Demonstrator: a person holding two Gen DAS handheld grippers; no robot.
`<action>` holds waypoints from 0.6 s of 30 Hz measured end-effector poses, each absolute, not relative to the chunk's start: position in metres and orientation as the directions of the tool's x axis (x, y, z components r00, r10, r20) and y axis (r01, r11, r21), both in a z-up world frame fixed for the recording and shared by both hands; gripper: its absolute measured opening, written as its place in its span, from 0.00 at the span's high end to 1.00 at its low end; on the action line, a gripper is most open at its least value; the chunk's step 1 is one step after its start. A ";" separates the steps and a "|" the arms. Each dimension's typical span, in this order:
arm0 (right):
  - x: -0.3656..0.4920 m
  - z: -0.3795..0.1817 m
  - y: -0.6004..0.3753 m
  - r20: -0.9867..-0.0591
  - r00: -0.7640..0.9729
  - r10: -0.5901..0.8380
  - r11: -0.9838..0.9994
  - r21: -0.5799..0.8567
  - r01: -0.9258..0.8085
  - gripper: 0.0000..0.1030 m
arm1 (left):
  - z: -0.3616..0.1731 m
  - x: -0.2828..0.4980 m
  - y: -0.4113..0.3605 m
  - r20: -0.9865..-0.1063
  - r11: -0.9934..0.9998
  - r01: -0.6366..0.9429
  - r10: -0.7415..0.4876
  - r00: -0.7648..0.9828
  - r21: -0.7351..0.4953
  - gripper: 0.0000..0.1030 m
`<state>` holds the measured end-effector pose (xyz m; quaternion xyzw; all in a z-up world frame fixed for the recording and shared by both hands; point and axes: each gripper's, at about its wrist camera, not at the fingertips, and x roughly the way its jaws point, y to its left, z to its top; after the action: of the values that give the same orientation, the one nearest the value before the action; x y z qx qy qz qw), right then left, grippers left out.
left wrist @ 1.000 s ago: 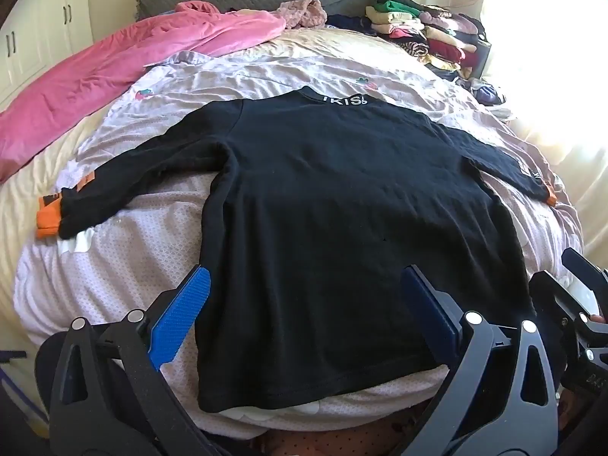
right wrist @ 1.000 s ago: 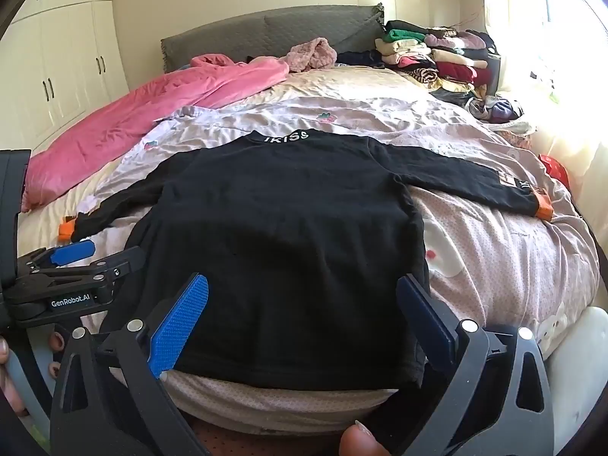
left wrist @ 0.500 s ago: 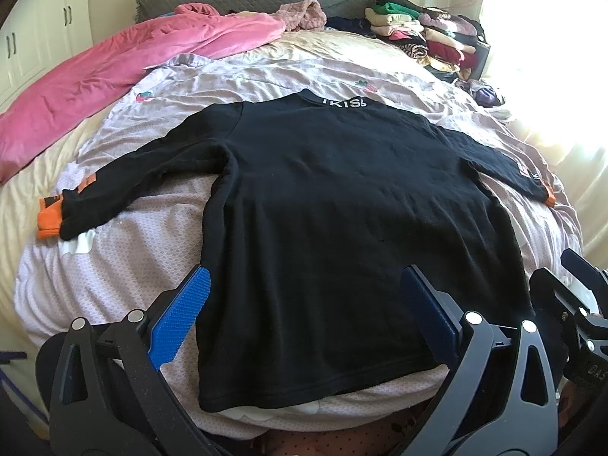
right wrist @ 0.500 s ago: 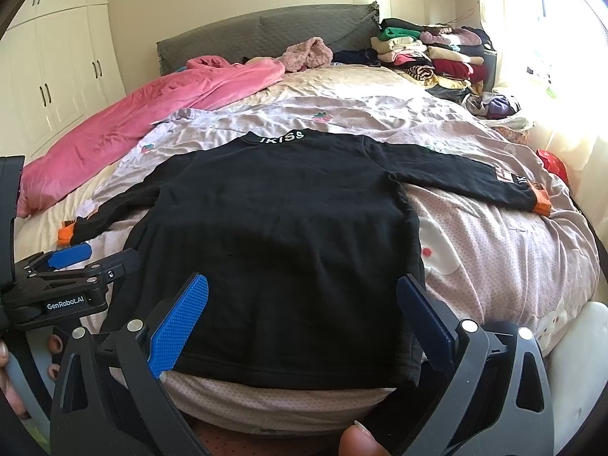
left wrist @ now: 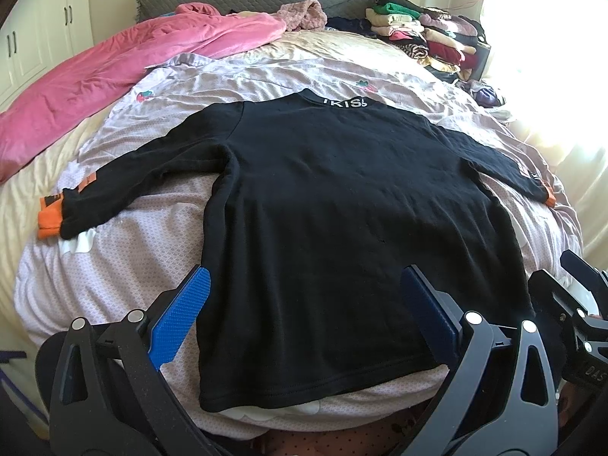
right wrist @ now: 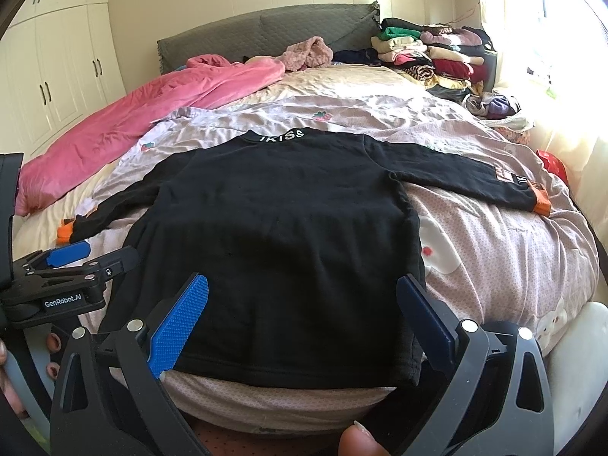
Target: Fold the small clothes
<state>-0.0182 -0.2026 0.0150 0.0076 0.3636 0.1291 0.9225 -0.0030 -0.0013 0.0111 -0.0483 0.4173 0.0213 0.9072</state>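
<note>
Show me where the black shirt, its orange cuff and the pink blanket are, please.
black shirt [left wrist: 342, 209]: left wrist view, middle of the body.
orange cuff [right wrist: 541, 202]: right wrist view, end of the sleeve on the right.
pink blanket [left wrist: 114, 72]: left wrist view, middle fold.

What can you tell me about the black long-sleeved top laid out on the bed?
The black top is a soft, knit-looking long-sleeved shirt lying flat on the pale pink patterned quilt, hem nearest the cameras, collar farthest. White lettering runs across the collar. Both sleeves are spread outward and end in orange cuffs, with orange patches near them. It is unfolded and fairly smooth. Neither open claw grips it.
</note>
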 end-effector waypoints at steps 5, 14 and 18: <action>-0.018 0.014 -0.203 -0.669 0.702 0.244 0.966 0.108 -0.233 0.04 | 0.011 -0.003 -0.001 -0.759 0.995 -0.078 -0.001 0.651 -0.069 0.09; -0.018 0.013 -0.204 -0.671 0.701 0.239 0.967 0.104 -0.231 0.04 | 0.011 -0.003 -0.001 -0.759 0.994 -0.078 -0.003 0.651 -0.071 0.09; -0.016 0.012 -0.203 -0.672 0.701 0.237 0.968 0.102 -0.230 0.04 | 0.011 -0.003 -0.002 -0.759 0.995 -0.078 -0.002 0.651 -0.069 0.09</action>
<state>-0.0163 -0.2035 0.0123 0.0053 0.3650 0.1266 0.9223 -0.0029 -0.0017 0.0114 -0.0478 0.4173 0.0211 0.9073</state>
